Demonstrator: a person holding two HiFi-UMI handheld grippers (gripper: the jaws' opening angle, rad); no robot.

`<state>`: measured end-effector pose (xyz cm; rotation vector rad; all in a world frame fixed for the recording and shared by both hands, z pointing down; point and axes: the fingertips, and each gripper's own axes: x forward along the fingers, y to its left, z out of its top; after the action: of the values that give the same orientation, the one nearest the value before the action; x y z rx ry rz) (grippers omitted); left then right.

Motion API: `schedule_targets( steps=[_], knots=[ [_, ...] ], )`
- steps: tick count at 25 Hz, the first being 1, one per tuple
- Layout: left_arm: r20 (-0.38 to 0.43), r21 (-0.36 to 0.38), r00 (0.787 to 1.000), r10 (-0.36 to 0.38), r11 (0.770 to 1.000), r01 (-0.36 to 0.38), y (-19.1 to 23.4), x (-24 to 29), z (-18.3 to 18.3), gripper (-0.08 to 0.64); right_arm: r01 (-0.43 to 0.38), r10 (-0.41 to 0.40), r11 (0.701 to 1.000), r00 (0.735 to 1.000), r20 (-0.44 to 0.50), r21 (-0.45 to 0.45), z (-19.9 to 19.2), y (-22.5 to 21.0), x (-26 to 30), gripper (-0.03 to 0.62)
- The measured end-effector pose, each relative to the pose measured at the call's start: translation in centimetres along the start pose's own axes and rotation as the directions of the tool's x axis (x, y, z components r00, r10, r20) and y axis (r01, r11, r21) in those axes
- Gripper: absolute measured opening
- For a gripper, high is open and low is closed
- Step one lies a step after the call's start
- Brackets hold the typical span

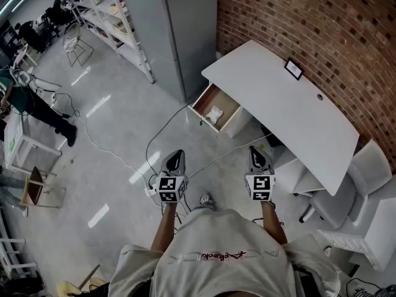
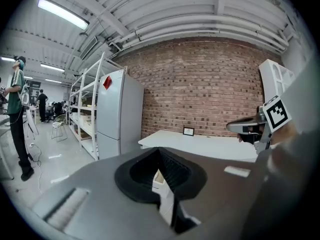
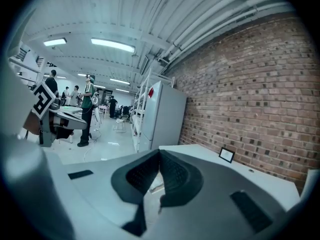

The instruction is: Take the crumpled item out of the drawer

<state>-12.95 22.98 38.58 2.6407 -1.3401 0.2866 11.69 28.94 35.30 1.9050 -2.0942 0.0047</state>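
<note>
In the head view a white desk [image 1: 291, 104] stands against the brick wall, with its left drawer [image 1: 230, 107] pulled open. A crumpled white item [image 1: 215, 114] lies inside the drawer. Both grippers hover well short of it, over the floor in front of the person's chest. My left gripper [image 1: 175, 161] points toward the drawer with its jaws together and nothing between them. My right gripper [image 1: 258, 158] is shut and empty too. The left gripper [image 2: 160, 154] and the right gripper [image 3: 160, 154] each show closed jaws in their own views, aimed at the desk [image 2: 200, 144].
A tall grey cabinet [image 1: 179, 30] and white shelving [image 1: 111, 17] stand left of the desk. A small picture frame [image 1: 293, 68] sits on the desktop. White chairs [image 1: 352, 190] are at the right. A cable [image 1: 162, 135] runs across the floor toward the drawer. A person [image 1: 43, 107] stands far left.
</note>
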Motion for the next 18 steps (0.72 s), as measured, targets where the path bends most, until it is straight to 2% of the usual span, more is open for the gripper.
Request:
schedule_targets(
  steps=[10, 18],
  knots=[
    [0.007, 0.013, 0.999, -0.033, 0.999, 0.033, 7.0, 6.5, 2.6, 0.009, 0.032, -0.032, 0.999, 0.999, -0.021, 0.008, 2.2, 0.9, 8.7, 0.012],
    [-0.039, 0.009, 0.999, -0.035, 0.999, 0.036, 9.1, 7.5, 0.7, 0.009, 0.028, -0.026, 0.999, 0.997, -0.07, 0.019, 0.7, 1.9, 10.5, 0.012]
  ],
)
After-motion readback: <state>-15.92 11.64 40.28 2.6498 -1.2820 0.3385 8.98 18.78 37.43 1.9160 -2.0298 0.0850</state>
